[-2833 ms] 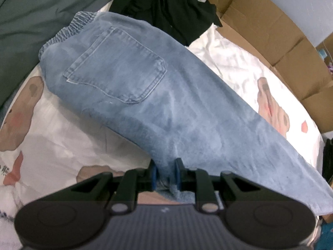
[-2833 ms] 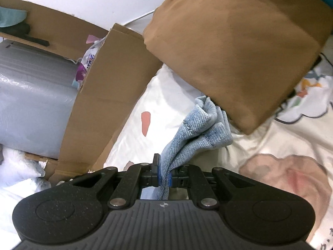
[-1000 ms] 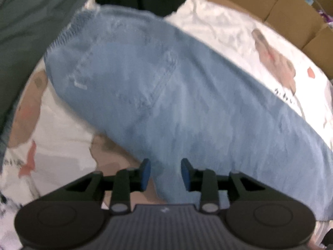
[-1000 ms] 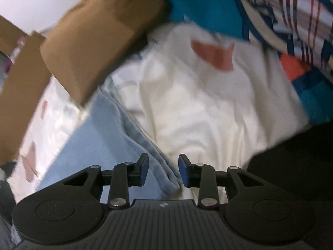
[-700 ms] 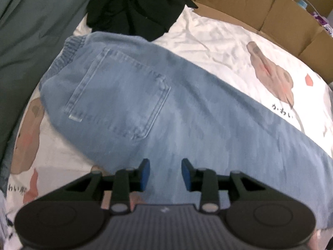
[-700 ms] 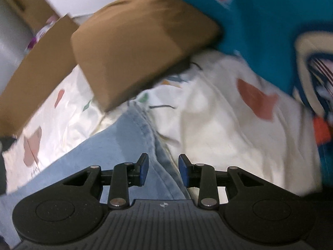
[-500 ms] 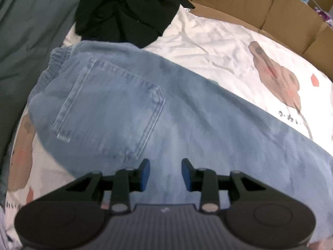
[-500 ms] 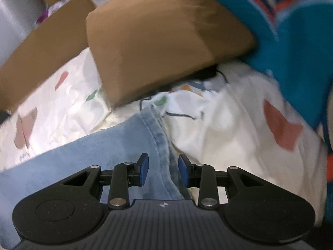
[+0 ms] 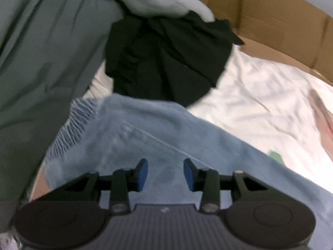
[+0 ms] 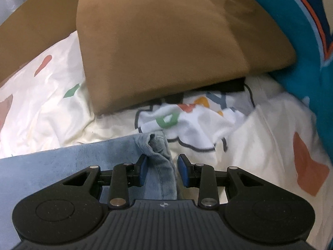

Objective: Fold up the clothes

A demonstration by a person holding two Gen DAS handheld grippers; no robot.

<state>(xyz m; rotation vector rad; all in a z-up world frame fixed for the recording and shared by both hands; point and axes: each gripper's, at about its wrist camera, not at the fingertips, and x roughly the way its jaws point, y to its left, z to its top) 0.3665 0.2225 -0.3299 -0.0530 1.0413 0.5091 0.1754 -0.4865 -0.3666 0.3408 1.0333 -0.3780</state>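
Already both tools are released: the left tool point(image 9: 165, 174), its jaws just widened, hovers empty over the waist of the jeans point(image 9: 166, 137), which lie flat across the bed point(image 9: 260, 95); the right tool point(image 10: 162, 171) straddles the bunched hem point(image 10: 155, 145) without pinching it. A one-layer grab could leave the fold crooked, and the black garment point(image 9: 166, 58) touching the waistband could get snagged.

White printed bed sheet point(image 10: 52, 104) with orange and green shapes covers the bed. Brown rectangular cushion point(image 10: 166, 41) lies on it at the far side; teal patterned fabric point(image 10: 301, 31) touches its right. Brown cardboard wall point(image 9: 270, 14) lines the far edge.
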